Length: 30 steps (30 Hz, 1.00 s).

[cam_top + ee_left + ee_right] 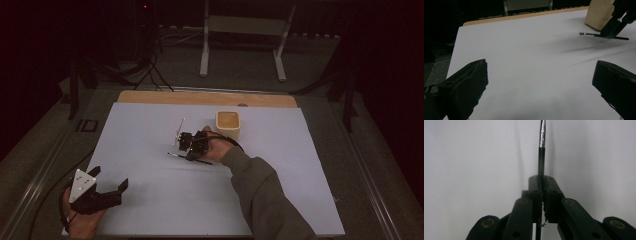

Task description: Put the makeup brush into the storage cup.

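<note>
Right gripper (192, 150): clenched on the thin black brush (189, 158), mid-table (150, 210).
Brush axis: roughly nine to three, crossways in the grip.
Cup (228, 124): at one o'clock, near.
Left gripper (109, 186): released, well apart.

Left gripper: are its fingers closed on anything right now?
No. The left gripper has its fingers spread wide apart, with just the bare white table between them.

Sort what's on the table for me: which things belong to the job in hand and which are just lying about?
In the job:
- thin black brush, clamped in the shut right gripper
- beige cup, close beside it

Lying about or idle:
- silvery utensil on the white sheet
- left gripper, open, holding nothing
</note>
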Motion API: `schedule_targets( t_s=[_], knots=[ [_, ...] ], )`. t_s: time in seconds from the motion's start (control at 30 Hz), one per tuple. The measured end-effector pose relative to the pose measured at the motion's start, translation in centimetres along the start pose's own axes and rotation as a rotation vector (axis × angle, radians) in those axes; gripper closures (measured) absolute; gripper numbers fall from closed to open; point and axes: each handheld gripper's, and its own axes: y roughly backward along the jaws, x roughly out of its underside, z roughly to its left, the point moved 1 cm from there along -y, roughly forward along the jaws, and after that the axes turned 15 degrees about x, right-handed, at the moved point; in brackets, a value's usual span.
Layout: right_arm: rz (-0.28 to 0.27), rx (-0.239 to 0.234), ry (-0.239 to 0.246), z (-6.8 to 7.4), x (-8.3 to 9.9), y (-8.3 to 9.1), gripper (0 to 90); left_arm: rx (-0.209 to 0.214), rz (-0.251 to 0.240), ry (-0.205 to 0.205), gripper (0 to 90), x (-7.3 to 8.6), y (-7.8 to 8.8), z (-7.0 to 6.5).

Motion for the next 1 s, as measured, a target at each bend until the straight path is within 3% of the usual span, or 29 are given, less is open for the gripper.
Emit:
schedule_targets(
  t_s=[1.0],
  knots=[
    [-0.124,0.098,-0.123,-1.4,0.0,2.0,85.2,0.000,0.001,0.000,1.4,0.0,0.0,0.0]
  ],
)
